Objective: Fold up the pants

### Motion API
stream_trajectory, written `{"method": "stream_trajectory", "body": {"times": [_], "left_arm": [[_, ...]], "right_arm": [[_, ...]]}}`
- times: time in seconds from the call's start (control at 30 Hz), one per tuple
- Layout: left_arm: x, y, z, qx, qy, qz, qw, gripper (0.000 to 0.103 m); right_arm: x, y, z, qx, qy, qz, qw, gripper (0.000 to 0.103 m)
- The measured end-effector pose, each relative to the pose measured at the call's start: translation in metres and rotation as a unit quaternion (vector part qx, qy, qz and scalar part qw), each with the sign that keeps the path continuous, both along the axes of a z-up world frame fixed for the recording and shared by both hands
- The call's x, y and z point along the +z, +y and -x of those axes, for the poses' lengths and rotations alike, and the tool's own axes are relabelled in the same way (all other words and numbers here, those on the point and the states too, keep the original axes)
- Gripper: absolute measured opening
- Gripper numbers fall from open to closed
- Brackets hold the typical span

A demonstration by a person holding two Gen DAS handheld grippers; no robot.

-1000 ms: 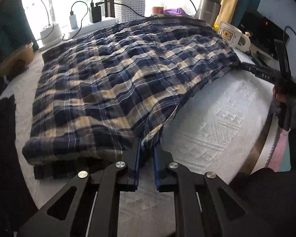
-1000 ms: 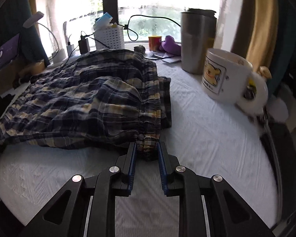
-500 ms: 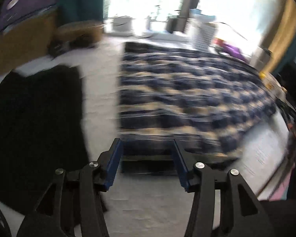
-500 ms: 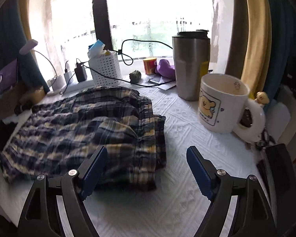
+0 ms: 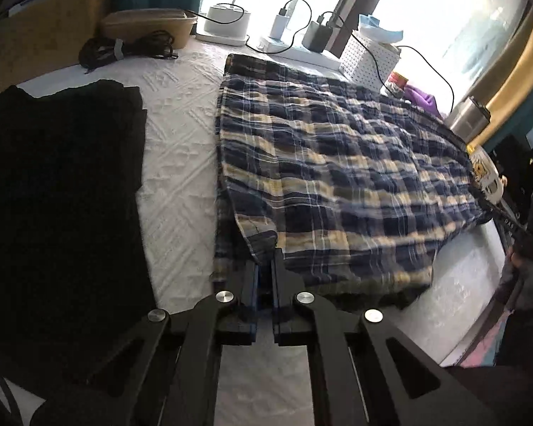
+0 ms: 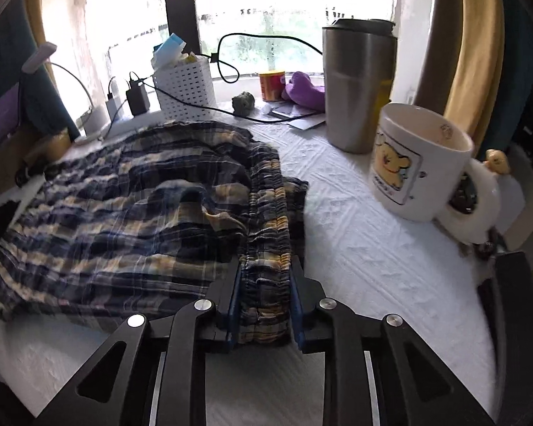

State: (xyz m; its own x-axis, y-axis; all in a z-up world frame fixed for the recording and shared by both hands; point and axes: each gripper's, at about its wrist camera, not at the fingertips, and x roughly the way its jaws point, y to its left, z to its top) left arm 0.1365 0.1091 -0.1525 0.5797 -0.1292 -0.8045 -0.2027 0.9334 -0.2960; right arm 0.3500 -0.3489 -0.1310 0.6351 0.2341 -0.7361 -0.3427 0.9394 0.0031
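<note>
Left claw: jaws just closed, now nearly together, pinching a thin folded-over edge of the pants at the near hem corner. Right claw: jaws just closed, now clamped on the gathered waistband of the pants, a thick bunch of cloth filling the gap between the blue pads.

Pants: plaid, navy and yellow, spread flat on the white textured table, extending ahead of both claws toward the window. Wrinkled, with one raised fold ahead and left of the right claw.

Left of the left claw: black cloth, lying flat, apart from the pants, a strip of bare table between. Ahead and left: coiled black cable.

Ahead and right of the right claw: white mug with cartoon print, upright, apart from the pants. Beyond the mug: steel tumbler, upright. Far ahead, by the window: white perforated basket, chargers and cables.

At the far right edge of the left wrist view: a gloved hand on the other claw's handle.
</note>
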Motion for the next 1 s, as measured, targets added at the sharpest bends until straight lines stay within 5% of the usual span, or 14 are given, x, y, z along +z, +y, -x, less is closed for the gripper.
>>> {"method": "stream_trajectory", "body": {"times": [0.27,0.4,0.43,0.53,0.57,0.83,0.93,1.0], "left_arm": [[-0.002,0.015,0.014,-0.002,0.027,-0.008,0.9996,0.003],[0.007,0.020,0.007,-0.008,0.027,-0.010,0.9995,0.003],[0.012,0.024,0.004,-0.007,0.023,-0.013,0.9996,0.004],[0.024,0.031,-0.008,-0.002,0.012,-0.032,0.9994,0.004],[0.027,0.034,-0.010,-0.001,0.008,-0.038,0.9992,0.004],[0.048,0.052,-0.055,0.003,-0.020,-0.065,0.9977,0.004],[0.048,0.049,-0.072,-0.010,-0.026,-0.068,0.9973,0.004],[0.043,0.046,-0.086,-0.020,-0.021,-0.067,0.9974,0.004]], "right_arm": [[-0.015,-0.004,0.011,-0.009,0.030,0.017,0.999,0.023],[-0.003,-0.006,0.014,-0.005,0.003,0.002,1.000,0.027],[0.001,-0.006,0.015,-0.005,-0.005,0.000,1.000,0.030],[0.024,-0.011,0.012,-0.006,-0.046,-0.008,0.999,0.066],[0.031,-0.014,0.008,-0.007,-0.058,-0.019,0.998,0.067],[0.040,-0.017,-0.068,0.034,-0.054,-0.061,0.996,0.067],[0.024,-0.009,-0.098,0.062,-0.018,-0.041,0.997,0.048],[0.013,0.002,-0.110,0.093,0.009,-0.030,0.995,0.044]]}}
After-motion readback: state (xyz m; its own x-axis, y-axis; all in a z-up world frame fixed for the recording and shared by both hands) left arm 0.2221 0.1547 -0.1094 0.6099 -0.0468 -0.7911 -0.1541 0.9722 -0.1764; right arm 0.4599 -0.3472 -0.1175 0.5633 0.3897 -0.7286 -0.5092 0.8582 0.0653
